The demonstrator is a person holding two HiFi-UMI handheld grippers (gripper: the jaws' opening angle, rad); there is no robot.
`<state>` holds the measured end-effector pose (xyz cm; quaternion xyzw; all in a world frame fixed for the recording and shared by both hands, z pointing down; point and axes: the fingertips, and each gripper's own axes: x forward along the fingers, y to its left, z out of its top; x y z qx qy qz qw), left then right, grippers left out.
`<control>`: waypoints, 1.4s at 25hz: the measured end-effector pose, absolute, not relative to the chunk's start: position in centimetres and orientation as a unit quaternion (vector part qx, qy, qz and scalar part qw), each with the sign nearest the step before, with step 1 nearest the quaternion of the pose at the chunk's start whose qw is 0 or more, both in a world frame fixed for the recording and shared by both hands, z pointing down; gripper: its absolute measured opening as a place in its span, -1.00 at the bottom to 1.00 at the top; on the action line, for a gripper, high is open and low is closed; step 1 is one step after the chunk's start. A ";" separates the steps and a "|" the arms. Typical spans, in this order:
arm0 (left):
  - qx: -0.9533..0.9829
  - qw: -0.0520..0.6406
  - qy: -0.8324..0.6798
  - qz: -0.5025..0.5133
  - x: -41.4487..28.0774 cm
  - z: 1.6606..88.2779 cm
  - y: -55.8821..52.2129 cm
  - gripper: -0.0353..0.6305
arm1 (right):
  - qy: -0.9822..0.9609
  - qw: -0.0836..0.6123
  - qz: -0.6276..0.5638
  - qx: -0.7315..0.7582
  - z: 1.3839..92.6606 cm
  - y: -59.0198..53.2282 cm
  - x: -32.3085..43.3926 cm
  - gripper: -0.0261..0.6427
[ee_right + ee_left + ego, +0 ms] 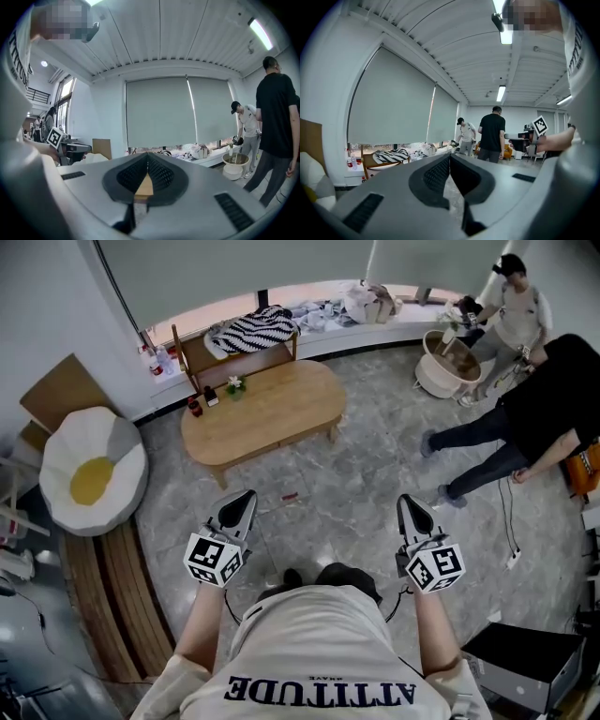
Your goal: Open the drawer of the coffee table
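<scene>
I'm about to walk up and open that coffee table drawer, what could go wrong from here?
The left tool and right tool are both shut; they must open before gripping anything. A small red thing lies on the floor on the way to the table; you might step on it. A hard pull could tip the plant and bottles at the table's end.

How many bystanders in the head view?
2. A person in white at top right by the basket; a person in black at the right edge. Others may be hidden.
</scene>
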<state>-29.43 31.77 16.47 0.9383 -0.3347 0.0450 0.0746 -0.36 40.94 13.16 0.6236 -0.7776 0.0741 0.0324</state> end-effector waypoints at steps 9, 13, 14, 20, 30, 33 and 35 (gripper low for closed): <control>0.936 0.075 -0.339 0.047 -30.2 16.7 30.3 -0.83 | -0.782 0.035 0.074 0.618 13.2 39.0 -1.3 -0.87; 0.935 0.077 -0.343 0.049 -30.2 17.0 29.2 -0.83 | -0.784 0.038 0.079 0.615 13.7 37.8 -1.2 -0.87; 0.934 0.077 -0.345 0.049 -30.1 17.0 28.8 -0.83 | -0.784 0.038 0.080 0.614 13.8 37.3 -1.0 -0.87; 0.930 0.080 -0.356 0.053 -28.7 17.5 26.1 -0.83 | -0.792 0.035 0.085 0.603 14.4 33.8 0.5 -0.87; 0.921 0.080 -0.379 0.053 -24.2 17.6 20.0 -0.83 | -0.816 0.032 0.091 0.570 15.0 25.6 4.3 -0.87; 0.916 0.081 -0.389 0.052 -22.6 17.6 17.7 -0.83 | -0.825 0.034 0.092 0.556 15.0 22.9 5.6 -0.87; 0.912 0.082 -0.398 0.052 -21.6 17.5 16.4 -0.83 | -0.831 0.035 0.092 0.547 15.1 21.3 6.5 -0.87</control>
